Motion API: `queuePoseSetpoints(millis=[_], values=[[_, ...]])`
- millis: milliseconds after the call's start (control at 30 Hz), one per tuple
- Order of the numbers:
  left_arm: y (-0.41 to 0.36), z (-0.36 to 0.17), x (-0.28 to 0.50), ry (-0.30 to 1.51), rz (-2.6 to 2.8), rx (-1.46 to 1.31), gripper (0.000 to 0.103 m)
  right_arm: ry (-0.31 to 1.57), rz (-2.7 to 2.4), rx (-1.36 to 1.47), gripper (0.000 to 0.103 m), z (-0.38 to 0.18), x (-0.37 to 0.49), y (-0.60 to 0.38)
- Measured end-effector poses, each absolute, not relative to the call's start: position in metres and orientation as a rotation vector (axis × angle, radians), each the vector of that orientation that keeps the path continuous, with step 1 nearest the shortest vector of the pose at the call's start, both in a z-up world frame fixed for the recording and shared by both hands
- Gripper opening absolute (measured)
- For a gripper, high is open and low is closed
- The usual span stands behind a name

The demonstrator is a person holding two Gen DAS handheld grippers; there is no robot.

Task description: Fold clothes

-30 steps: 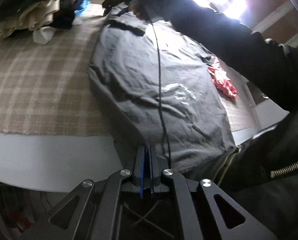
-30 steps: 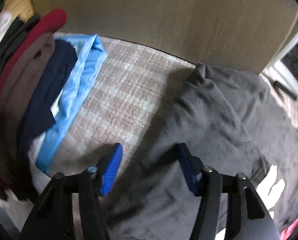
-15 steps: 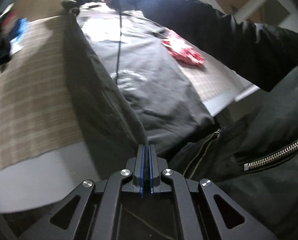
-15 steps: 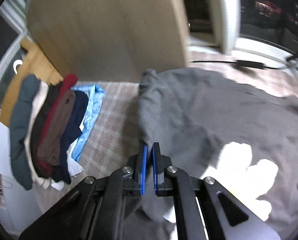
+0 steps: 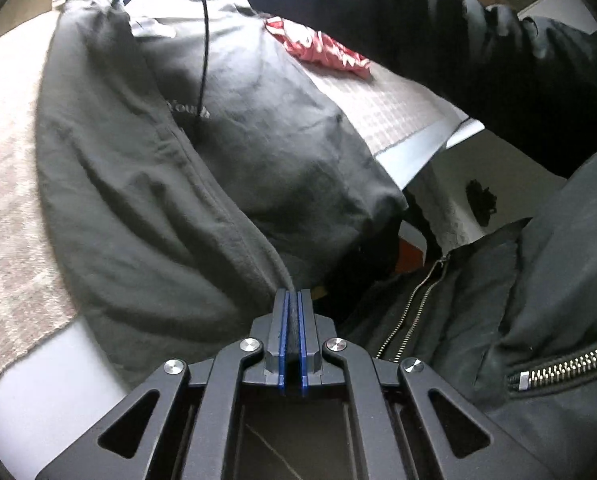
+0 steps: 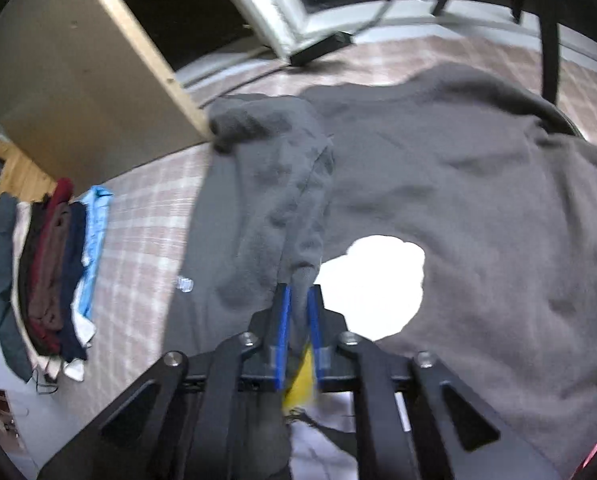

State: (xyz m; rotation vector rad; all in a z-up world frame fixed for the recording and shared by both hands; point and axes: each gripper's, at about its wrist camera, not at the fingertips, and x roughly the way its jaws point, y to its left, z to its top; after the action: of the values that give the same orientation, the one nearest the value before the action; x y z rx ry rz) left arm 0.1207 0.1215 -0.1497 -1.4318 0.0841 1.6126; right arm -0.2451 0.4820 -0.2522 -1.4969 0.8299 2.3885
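**Both grippers pinch the grey top's side edge**

On the left, a clothes pile (image 6: 46, 276) sits on the checked bed (image 6: 138, 240). The grey top (image 5: 226, 148) lies spread across the bed, one long side raised off it. The left gripper (image 5: 293, 320) is clamped on the top's edge near the hem; the right gripper (image 6: 298, 312) is clamped on it by the sleeve. A red cloth (image 5: 322, 50) lies to the right. Judging by this, a lengthwise fold is in hand: both ends should travel level and taut, so the crease stays straight.
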Motion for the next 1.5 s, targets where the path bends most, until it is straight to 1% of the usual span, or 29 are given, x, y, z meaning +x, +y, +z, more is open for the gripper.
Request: queuePoseSetpoints(millis=[67, 100, 133, 200, 267, 367, 433, 500, 567, 633, 700, 800, 867, 967, 1033, 1067, 1233, 1400, 1467, 1500], values=[[0.117, -0.148, 0.122, 0.073, 1.62, -1.443, 0.006, 0.83, 2.428, -1.468, 0.026, -0.237, -0.234, 0.481], [0.112, -0.145, 0.122, 0.067, 1.634, -1.449, 0.006, 0.83, 2.448, -1.454, 0.031, -0.23, -0.229, 0.481], [0.107, -0.143, 0.123, 0.06, 1.648, -1.454, 0.011, 0.83, 2.467, -1.439, 0.033, -0.222, -0.224, 0.48], [0.095, -0.136, 0.126, 0.059, 1.684, -1.457, 0.018, 0.83, 2.506, -1.409, 0.033, -0.207, -0.213, 0.48], [0.079, -0.132, 0.132, 0.068, 1.72, -1.464, 0.019, 0.829, 2.545, -1.379, 0.033, -0.192, -0.203, 0.479], [0.053, -0.131, 0.142, 0.075, 1.768, -1.486, 0.022, 0.834, 2.644, -1.345, 0.033, -0.158, -0.158, 0.453], [0.035, -0.135, 0.147, 0.075, 1.795, -1.505, 0.024, 0.835, 2.678, -1.351, 0.033, -0.142, -0.11, 0.428], [0.018, -0.14, 0.149, 0.072, 1.825, -1.529, 0.024, 0.835, 2.71, -1.36, 0.039, -0.126, -0.061, 0.402], [0.007, -0.152, 0.143, 0.065, 1.857, -1.563, 0.024, 0.843, 2.694, -1.437, 0.039, -0.133, -0.009, 0.367], [-0.002, -0.162, 0.134, 0.005, 1.856, -1.584, 0.024, 0.851, 2.672, -1.519, 0.039, -0.141, 0.043, 0.33], [-0.004, -0.167, 0.126, -0.042, 1.846, -1.578, 0.024, 0.881, 2.62, -1.584, 0.039, -0.159, 0.079, 0.299], [0.0, -0.167, 0.129, -0.028, 1.799, -1.588, 0.024, 0.938, 2.562, -1.69, 0.039, -0.187, 0.116, 0.258], [-0.006, -0.158, 0.141, 0.018, 1.777, -1.573, 0.025, 0.969, 2.567, -1.723, 0.039, -0.179, 0.141, 0.244], [-0.023, -0.146, 0.154, 0.066, 1.791, -1.572, 0.027, 0.857, 2.604, -1.639, 0.039, -0.15, 0.173, 0.248], [-0.018, -0.15, 0.147, 0.054, 1.811, -1.576, 0.027, 0.822, 2.602, -1.576, 0.039, -0.146, 0.177, 0.254], [-0.015, -0.152, 0.142, 0.049, 1.821, -1.576, 0.027, 0.844, 2.6, -1.57, 0.039, -0.152, 0.172, 0.254], [0.02, -0.172, 0.122, 0.069, 1.82, -1.578, 0.027, 0.804, 2.573, -1.64, 0.039, -0.19, 0.125, 0.243], [0.035, -0.185, 0.117, 0.086, 1.795, -1.6, 0.026, 0.755, 2.569, -1.658, 0.039, -0.208, 0.091, 0.238], [0.032, -0.187, 0.115, 0.072, 1.793, -1.599, 0.021, 0.76, 2.556, -1.67, 0.039, -0.215, 0.081, 0.241], [0.031, -0.187, 0.114, 0.068, 1.793, -1.593, 0.01, 0.757, 2.546, -1.678, 0.039, -0.219, 0.077, 0.242]])
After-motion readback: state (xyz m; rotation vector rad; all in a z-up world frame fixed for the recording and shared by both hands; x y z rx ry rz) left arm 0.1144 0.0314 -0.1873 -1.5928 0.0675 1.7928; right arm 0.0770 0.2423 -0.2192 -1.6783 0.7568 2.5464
